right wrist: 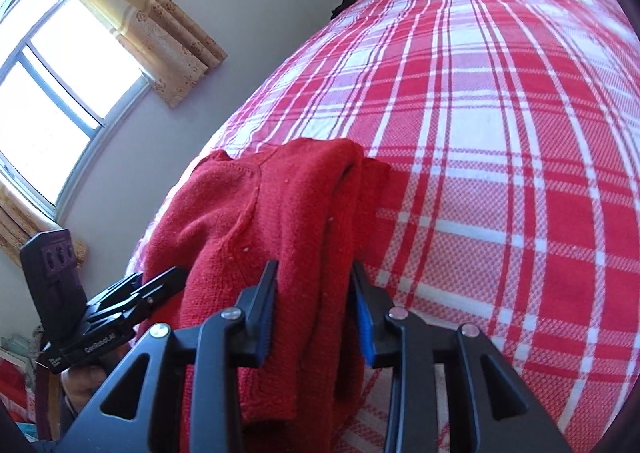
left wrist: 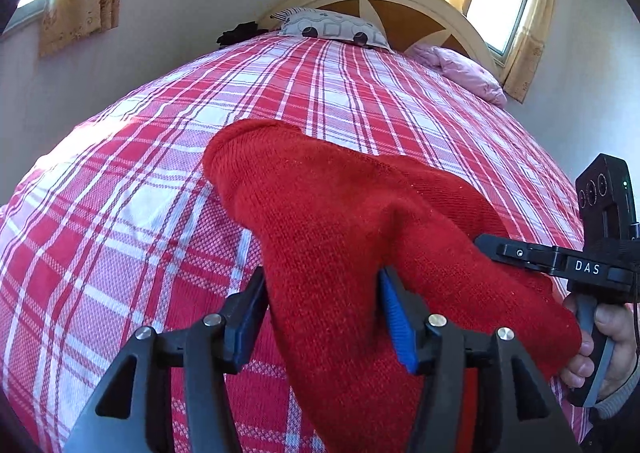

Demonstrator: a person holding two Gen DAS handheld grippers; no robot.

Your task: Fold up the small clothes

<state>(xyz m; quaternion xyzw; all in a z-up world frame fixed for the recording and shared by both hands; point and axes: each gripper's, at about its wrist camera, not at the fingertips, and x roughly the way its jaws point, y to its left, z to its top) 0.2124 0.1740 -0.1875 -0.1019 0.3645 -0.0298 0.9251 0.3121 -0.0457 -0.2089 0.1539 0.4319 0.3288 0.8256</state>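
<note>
A red knitted sweater [left wrist: 320, 213] lies in a folded heap on the red-and-white plaid bed cover [left wrist: 160, 173]. In the left wrist view my left gripper [left wrist: 324, 301] stands wide, and the knit lies loosely between its blue pads and drapes over the right finger. The right wrist view shows the same sweater [right wrist: 260, 213], bunched in folds, between the fingers of my right gripper [right wrist: 316, 293]. Those jaws are parted, with the cloth slack between them. Each gripper appears in the other's view: the right gripper [left wrist: 496, 249] at the sweater's right side, the left gripper [right wrist: 160, 281] at its left.
The plaid cover [right wrist: 500, 173] stretches away to a patterned pillow [left wrist: 332, 27], a pink pillow [left wrist: 464, 73] and a curved wooden headboard [left wrist: 400, 1]. Curtained windows [right wrist: 60, 73] flank the bed. A person's hand [left wrist: 612, 333] grips the right tool's handle.
</note>
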